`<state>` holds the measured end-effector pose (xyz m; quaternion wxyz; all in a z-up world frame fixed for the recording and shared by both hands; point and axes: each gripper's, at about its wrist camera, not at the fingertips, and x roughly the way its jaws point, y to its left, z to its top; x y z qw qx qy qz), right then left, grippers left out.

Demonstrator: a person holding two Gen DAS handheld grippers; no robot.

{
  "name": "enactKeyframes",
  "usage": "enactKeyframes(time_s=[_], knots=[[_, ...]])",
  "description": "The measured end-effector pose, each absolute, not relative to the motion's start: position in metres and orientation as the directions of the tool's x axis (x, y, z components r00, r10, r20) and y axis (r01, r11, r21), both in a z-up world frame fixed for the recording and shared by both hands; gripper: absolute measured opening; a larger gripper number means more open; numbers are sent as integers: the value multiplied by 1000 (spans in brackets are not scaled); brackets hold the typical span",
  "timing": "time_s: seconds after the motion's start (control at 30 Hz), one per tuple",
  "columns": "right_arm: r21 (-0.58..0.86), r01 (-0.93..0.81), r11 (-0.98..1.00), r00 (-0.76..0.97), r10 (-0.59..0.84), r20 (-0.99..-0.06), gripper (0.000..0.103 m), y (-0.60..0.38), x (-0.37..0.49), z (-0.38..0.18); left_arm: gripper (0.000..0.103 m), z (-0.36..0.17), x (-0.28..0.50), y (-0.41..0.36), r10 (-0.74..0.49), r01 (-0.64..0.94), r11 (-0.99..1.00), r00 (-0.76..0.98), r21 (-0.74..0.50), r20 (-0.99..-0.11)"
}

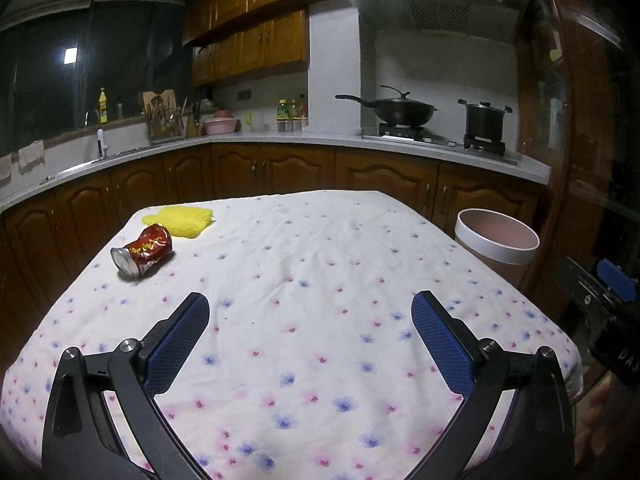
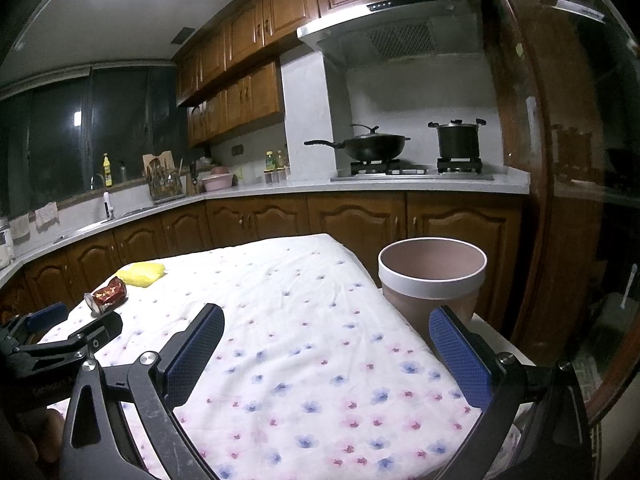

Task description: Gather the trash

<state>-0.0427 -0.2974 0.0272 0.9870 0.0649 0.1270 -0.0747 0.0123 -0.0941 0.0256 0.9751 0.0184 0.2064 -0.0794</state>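
A crushed red can (image 1: 143, 251) lies on its side at the far left of the flowered tablecloth (image 1: 312, 288), with a crumpled yellow piece (image 1: 180, 220) just behind it. Both show small in the right wrist view: the can (image 2: 107, 295) and the yellow piece (image 2: 142, 274). A pink bin with a white rim (image 2: 432, 280) stands off the table's right edge, also seen as the bin (image 1: 496, 242). My left gripper (image 1: 310, 344) is open and empty over the near table, well short of the can. My right gripper (image 2: 326, 354) is open and empty near the bin.
Beyond the table runs a kitchen counter (image 1: 280, 140) with wooden cabinets, a sink at left, bottles, a wok (image 1: 400, 112) and a pot (image 1: 484, 120) on the stove. A dark wooden frame (image 2: 532, 160) rises at right. The other gripper's body (image 2: 60, 332) sits at the left edge.
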Motion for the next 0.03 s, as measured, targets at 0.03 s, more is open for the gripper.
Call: enactKeyframes(time_s=[0.03], knots=[[110,163,981,956,-129,-264,103,-297,-42,27,103,25,15,-94,-150,164,986,899,-2,-412]])
